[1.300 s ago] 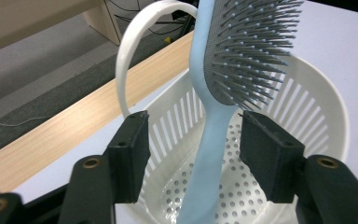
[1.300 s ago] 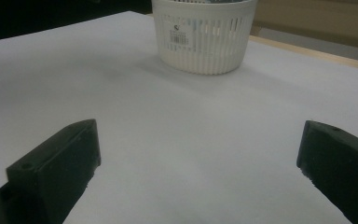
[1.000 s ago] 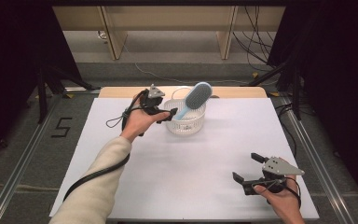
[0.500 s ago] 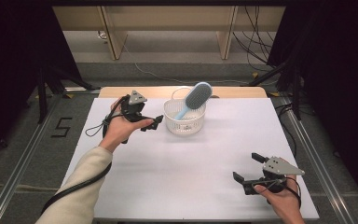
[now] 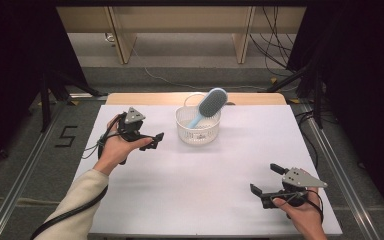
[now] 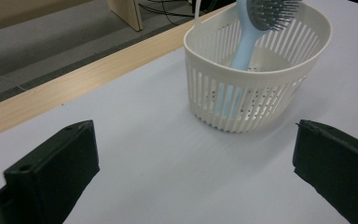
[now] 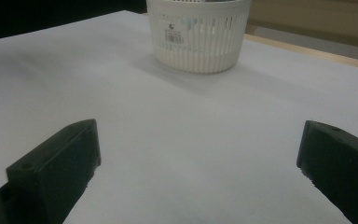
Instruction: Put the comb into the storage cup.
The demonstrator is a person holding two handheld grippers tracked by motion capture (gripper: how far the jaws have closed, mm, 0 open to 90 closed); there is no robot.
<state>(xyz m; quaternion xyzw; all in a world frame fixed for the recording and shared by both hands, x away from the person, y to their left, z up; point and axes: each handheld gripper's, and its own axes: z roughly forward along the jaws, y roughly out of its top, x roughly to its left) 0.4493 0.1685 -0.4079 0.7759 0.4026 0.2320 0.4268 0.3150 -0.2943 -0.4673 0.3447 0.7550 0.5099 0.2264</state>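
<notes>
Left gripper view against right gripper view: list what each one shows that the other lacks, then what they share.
Left gripper view: the blue hairbrush standing handle-down inside the basket, and the table's wooden edge with floor behind. Right gripper view: the basket's barcode label. Both: the white slatted basket, the white table surface, and a pair of black jaws standing wide open with nothing between them.

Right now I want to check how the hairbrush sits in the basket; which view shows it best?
The high view: the whole blue hairbrush leans handle-down in the white basket, head above the rim. The left gripper view cuts off its head; the right gripper view shows just the basket's slatted wall.
</notes>
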